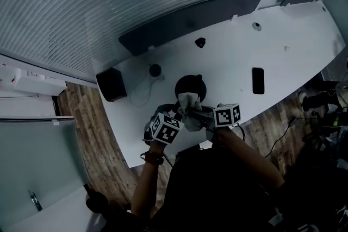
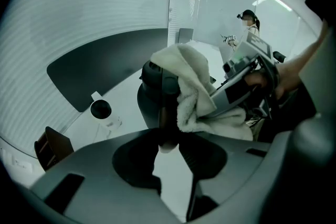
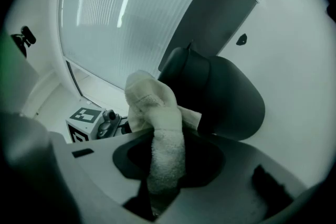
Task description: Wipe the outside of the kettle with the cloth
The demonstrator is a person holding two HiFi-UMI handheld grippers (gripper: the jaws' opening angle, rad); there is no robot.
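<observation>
The kettle (image 1: 190,86) is a dark, matte, rounded body on a smooth, white, curved desk (image 1: 293,57). The cloth (image 3: 152,102) is pale, nubbly terry, bunched into a soft lump. The right hand-held gripper (image 3: 165,165) pinches a twisted tail of the cloth between its jaws. The bunch lies against the kettle's near shoulder, and in the right gripper view the kettle is at about 1 o'clock from the jaws. The left hand-held gripper (image 2: 168,141) is narrowed onto the kettle's slim dark handle, with the body standing at 12 o'clock just beyond it. In the head view the kettle lies at 12 o'clock of both grippers, and the cloth covers its near edge. Its spout and base cannot be made out, and the person's dark torso hides the desk's near edge.
</observation>
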